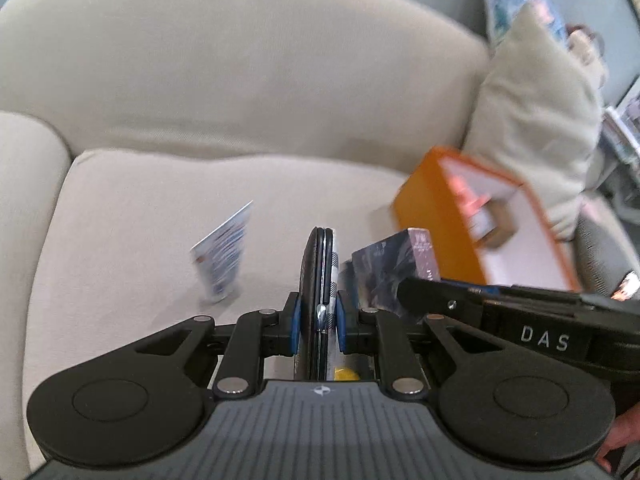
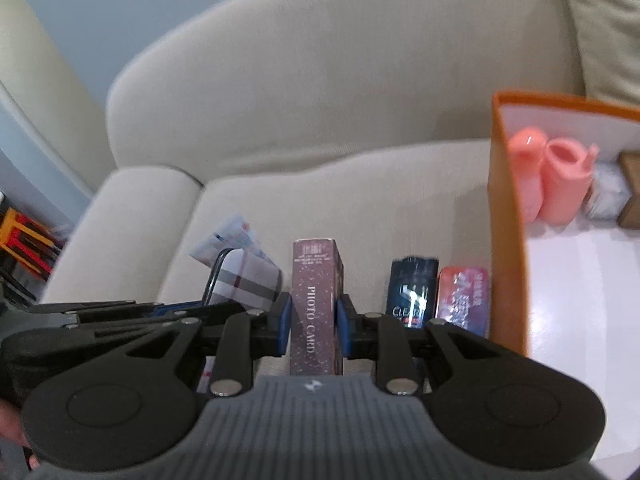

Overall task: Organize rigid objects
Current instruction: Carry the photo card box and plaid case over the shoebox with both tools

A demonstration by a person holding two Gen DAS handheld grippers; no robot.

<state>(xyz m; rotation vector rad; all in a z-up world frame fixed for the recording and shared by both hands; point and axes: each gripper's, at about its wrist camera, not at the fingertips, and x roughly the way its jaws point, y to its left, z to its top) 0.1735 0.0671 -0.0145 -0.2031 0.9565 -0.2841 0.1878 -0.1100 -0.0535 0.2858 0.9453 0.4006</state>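
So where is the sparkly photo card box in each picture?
Left wrist view: the photo card box is just right of centre, beside the plaid case held by the left gripper, with the right gripper's finger crossing its lower part.
Right wrist view: the box is at centre, clamped upright in the right gripper.
Shared landmark: the orange box, to the right of it in both.

Sofa: matt woven beige cloth | orange box: smooth card, glossy white inside | photo card box: speckled maroon card | gripper pads: blue, rubbery | pink cups: smooth plastic
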